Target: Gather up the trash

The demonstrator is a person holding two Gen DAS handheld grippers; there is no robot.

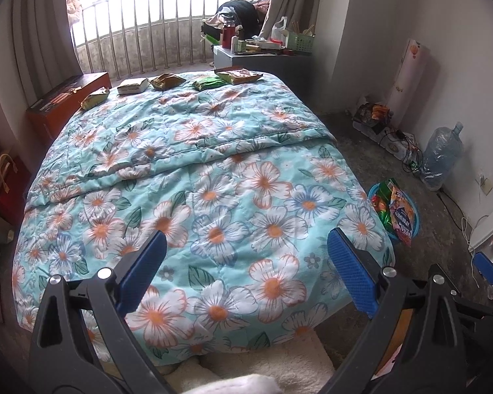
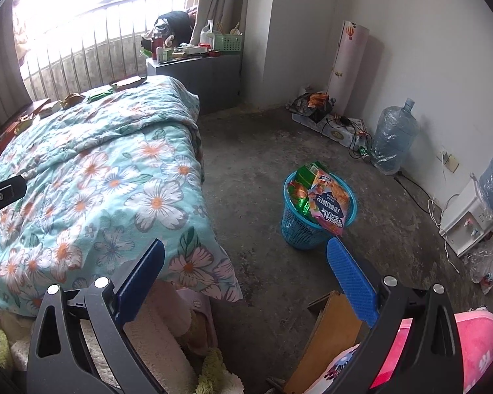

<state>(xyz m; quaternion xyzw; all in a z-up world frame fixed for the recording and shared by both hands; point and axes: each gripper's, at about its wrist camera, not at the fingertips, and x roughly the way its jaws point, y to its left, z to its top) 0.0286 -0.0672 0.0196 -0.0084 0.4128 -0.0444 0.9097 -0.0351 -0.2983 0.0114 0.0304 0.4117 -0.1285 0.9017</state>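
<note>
- Along the upper edge of the left wrist frame, five snack wrappers (image 1: 163, 81) are lying in a row at the far end of the bed (image 1: 213, 177).
- Left tongs (image 1: 245, 271) and right tongs (image 2: 245, 277) are both gaping wide, holding nothing.
- Blue basket (image 2: 299, 229) is sitting on the floor at right centre of the right wrist frame, already stuffed with wrappers.
- Judging the wrappers as light, crinkly and slick; pinching a raised crimped edge is looking safest.

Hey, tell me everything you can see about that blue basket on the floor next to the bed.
The blue basket is a small round bin of what looks like plastic, with lattice walls and a solid rim. It stands upright on the bare grey floor, apart from the floral bed. It is overfull: snack wrappers, green and orange-pink, stick out above the rim, one hanging over the front edge. Neither gripper touches it.
</note>
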